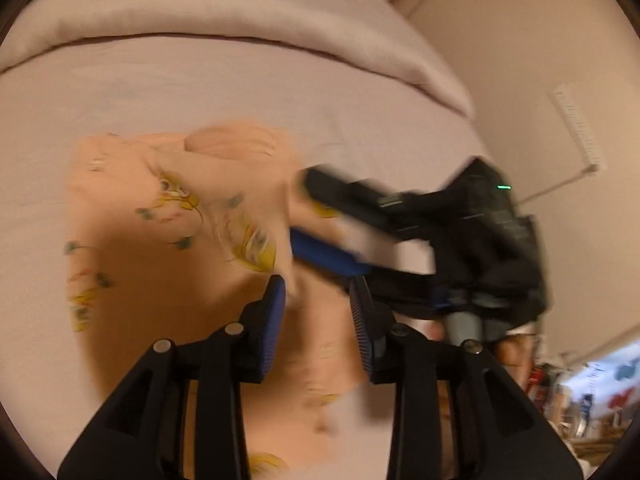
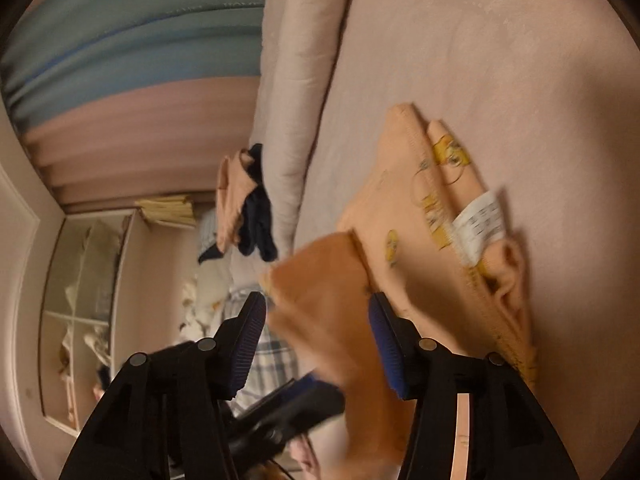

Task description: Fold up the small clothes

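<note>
A small peach garment (image 1: 168,240) with yellow cartoon prints lies on the pale pink bed sheet (image 1: 200,88). In the right wrist view the garment (image 2: 432,216) is partly folded, with a white care label (image 2: 478,218) showing. My left gripper (image 1: 318,292) is open just above the garment's right edge. My right gripper (image 1: 320,216) reaches in from the right, its blue pads open at a raised flap of the cloth. In its own view the right gripper (image 2: 318,308) is open with a lifted fold of the garment (image 2: 324,292) between its fingers. Both views are blurred by motion.
A rolled pale duvet (image 1: 240,12) lies along the far side of the bed. A pile of other clothes, peach and dark blue (image 2: 246,204), sits at the bed's edge. A wall (image 1: 520,60) is to the right, and a glass-fronted cabinet (image 2: 80,312) is beyond the bed.
</note>
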{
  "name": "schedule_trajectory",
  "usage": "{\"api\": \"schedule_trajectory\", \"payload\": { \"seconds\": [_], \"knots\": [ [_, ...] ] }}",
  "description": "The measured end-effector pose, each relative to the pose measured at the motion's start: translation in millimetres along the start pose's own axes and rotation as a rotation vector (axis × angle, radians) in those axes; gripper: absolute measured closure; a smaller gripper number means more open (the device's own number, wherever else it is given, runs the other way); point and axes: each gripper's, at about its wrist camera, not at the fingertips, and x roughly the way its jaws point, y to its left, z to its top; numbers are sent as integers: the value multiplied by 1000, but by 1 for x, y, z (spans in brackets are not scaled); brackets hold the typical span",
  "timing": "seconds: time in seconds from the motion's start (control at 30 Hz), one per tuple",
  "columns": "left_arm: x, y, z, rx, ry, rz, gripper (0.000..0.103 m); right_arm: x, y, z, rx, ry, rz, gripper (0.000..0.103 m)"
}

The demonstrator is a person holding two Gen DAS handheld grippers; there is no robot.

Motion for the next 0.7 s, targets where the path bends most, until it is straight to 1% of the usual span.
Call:
{"api": "schedule_trajectory", "payload": {
  "seconds": [0.03,0.07,0.1,0.17,0.27,0.33,0.43,0.53,0.63,0.67,0.7],
  "knots": [
    [-1,-5,1,27,-13,2,64,0,0,0,-4,9,-19,49],
    [-4,-9,3,53,-26,26,60,3,2,1,-8,15,-28,49],
    [-7,-11,4,67,-34,45,59,3,3,2,-15,21,-43,49],
    [-15,-6,2,60,-50,32,59,8,4,3,-33,28,-96,49],
    [-34,16,-10,4,-85,48,59,14,4,5,-59,38,-144,49],
    [-49,38,-23,-45,-115,67,59,15,5,4,-85,40,-163,49],
    [-68,70,-49,-117,-150,107,59,25,17,3,-154,45,-205,49],
    [-82,100,-81,-186,-167,149,59,36,25,4,-228,47,-282,49],
    [-85,115,-102,-238,-169,157,59,54,33,5,-295,47,-352,49],
    [-85,119,-108,-258,-170,149,59,58,35,4,-328,51,-373,50],
    [-86,118,-114,-276,-174,138,59,63,39,3,-370,51,-398,59]
  ]
}}
